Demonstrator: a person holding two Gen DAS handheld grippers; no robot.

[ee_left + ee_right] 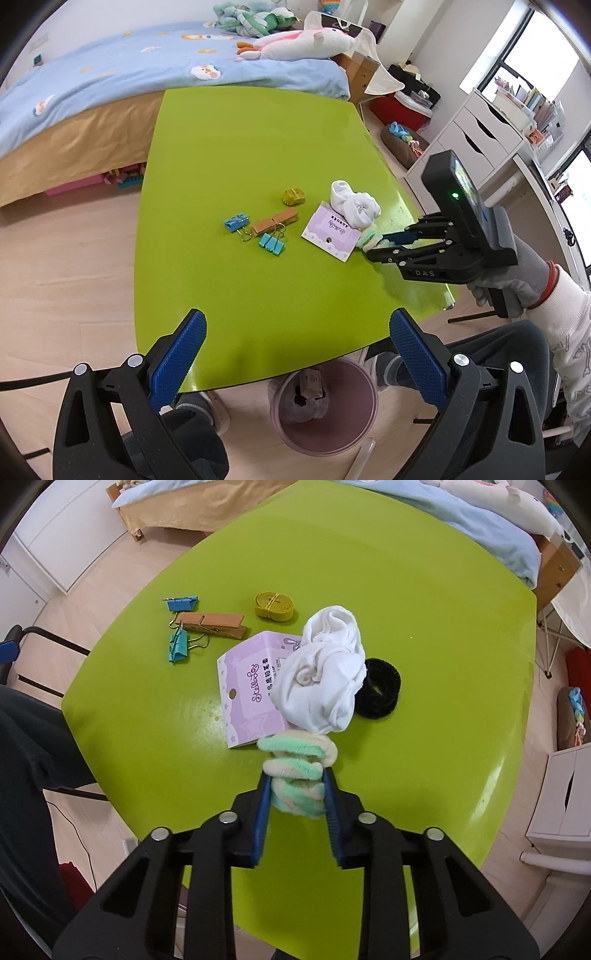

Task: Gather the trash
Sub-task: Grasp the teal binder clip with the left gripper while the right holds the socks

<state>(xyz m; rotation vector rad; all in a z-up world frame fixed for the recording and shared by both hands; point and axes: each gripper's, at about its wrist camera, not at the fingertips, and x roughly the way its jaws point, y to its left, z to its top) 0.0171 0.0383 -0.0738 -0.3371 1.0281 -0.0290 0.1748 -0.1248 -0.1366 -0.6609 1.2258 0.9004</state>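
**Right fingers clamp a fuzzy hair tie at the edge of the pile**

The right gripper (297,788) has its blue fingers (263,812) narrowed onto a green-and-cream fuzzy hair tie (295,768), pinching its near loops from both sides. The tie's far end touches a white balled sock (321,679) and the corner of a purple card (251,694), which the sock partly covers. Only the right wrist view shows a black scrunchie (380,694) tucked just beside the sock; from the left wrist camera the sock hides it. Farther out on the green surface (424,609) lie a wooden clothespin (212,624), blue binder clips (179,648) and a yellow coiled tape (275,605).

The left gripper (297,354) hangs at the near edge of the surface with its fingers (177,362) spread wide and nothing between them. Its view alone shows a pink waste bin (323,402) on the floor under that edge, with some scraps inside, and the right gripper reaching in from the side.
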